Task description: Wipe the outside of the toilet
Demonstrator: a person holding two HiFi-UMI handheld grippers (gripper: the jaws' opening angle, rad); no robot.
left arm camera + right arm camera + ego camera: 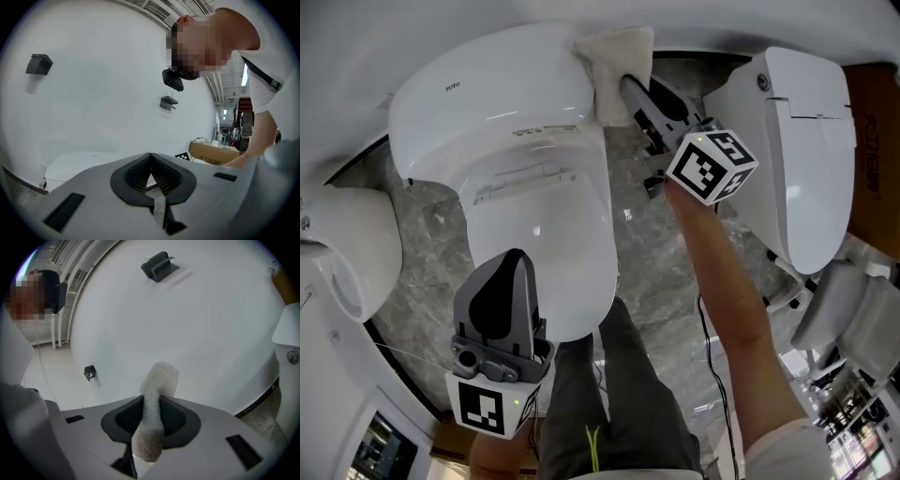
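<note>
Clamping the cloth [614, 52], the right tool [151, 414] touched the toilet's [506, 84] far right edge; the left tool [516, 258] hung closed, empty.

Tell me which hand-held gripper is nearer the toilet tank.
Right. The right hand-held gripper holds its cloth at the tank; the left hand-held gripper hangs over the lid, farther forward.

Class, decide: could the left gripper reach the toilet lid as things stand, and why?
Probably yes: the left gripper hangs shut and empty just above the toilet lid, with nothing between them.
</note>
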